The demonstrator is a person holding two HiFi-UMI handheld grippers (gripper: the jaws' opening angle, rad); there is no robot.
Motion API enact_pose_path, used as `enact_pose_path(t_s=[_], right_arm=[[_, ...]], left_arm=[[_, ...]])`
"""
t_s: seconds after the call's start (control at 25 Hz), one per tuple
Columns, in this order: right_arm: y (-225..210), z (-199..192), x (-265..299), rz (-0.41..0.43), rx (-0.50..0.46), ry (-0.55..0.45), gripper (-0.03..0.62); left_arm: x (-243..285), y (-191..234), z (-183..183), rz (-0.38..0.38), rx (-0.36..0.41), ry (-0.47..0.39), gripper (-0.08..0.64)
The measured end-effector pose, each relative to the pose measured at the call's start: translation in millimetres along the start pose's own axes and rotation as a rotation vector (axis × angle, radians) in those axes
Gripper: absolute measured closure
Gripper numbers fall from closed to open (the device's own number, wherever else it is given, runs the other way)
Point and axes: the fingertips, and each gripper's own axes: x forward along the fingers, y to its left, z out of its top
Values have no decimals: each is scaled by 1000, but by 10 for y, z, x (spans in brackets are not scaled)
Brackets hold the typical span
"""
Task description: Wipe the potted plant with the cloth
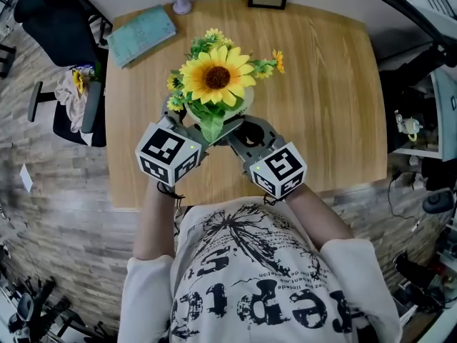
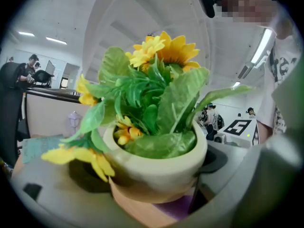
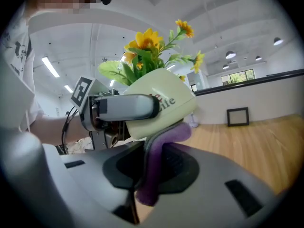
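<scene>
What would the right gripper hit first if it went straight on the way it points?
Most likely the pot: the purple cloth clamped in the right gripper already seems to touch its lower side.

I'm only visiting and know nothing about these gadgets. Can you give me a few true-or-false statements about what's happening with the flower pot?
1. The left gripper is clamped on the cream pot. True.
2. The cloth is green. False: it is purple.
3. The right gripper holds the cloth against the lower part of the pot. True.
4. The pot stands on the teal book. False: the book lies at the far left corner of the table, apart from the pot, which is held up and tilted.
</scene>
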Motion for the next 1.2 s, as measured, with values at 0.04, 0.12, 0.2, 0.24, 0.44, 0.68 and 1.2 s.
enact_pose_path(t_s=[0.04,0.12,0.2,0.24,0.44,0.68,1.2], right_arm=[[-13,1,-20,-2,4,-1,523],[-40,5,-74,-8,13,-4,523],[-70,10,-115,-17,21,-9,523],[-86,9,-123,-21,26,-11,523],[-196,-22,-113,-59,49,-17,523],[-468,-38,-84,-136,100,-20,523],[-1508,-283,-861,-367,130,-11,520]], left_arm=[[-8,19,-6,8,0,4,32],[-22,41,-20,19,7,16,32],[-27,51,-36,20,16,29,32],[-28,59,-49,19,19,36,34],[-16,116,-143,1,29,71,33],[-12,211,-274,-37,56,107,33],[534,-386,-859,-148,173,188,32]])
